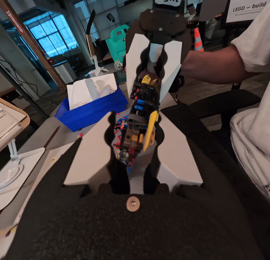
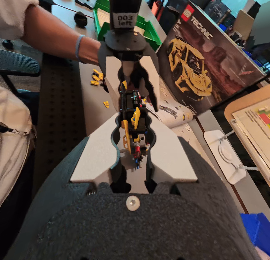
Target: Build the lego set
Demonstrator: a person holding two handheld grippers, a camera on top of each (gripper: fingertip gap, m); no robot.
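A partly built lego assembly [image 1: 138,129], black and grey with yellow panels and red and blue pins, hangs in the air above the table. My left gripper [image 1: 135,113] is shut on its near end in the left wrist view. My right gripper [image 1: 144,98] faces it from the far side and is shut on the other end. In the right wrist view my right gripper [image 2: 133,115] closes on the assembly [image 2: 134,136], and the left gripper [image 2: 136,105] holds the far end. The middle of the assembly is partly hidden by the fingers.
A blue bin [image 1: 90,113] with white papers stands behind loose small pieces [image 1: 119,124] on the grey table. The set's box [image 2: 204,63], an open instruction booklet [image 2: 172,114], a green bin [image 2: 147,29] and yellow pieces [image 2: 97,78] lie around. A white stand base [image 2: 223,155] is at the right. Only a small space, under 4 cm, lies between the two pairs of fingers.
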